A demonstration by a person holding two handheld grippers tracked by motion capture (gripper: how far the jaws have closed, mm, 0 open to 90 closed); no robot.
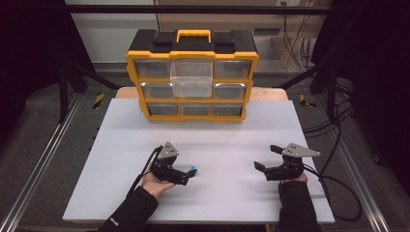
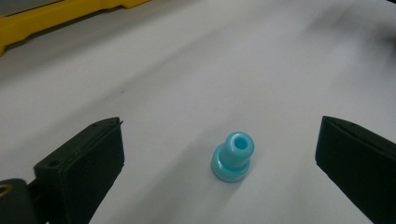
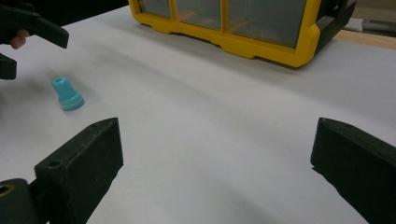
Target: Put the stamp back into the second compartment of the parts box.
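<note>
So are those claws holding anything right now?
Nothing is held. The left claw is open around the blue plug, not touching it; the right claw is open over bare table.

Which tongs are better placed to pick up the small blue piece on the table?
Left. The left tongs are open with the blue piece standing between their jaws, untouched. The right tongs, also open, are well off to its side.

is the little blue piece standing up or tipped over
Upright: the blue piece stands on its wide base on the table, its hollow neck pointing up.
</note>
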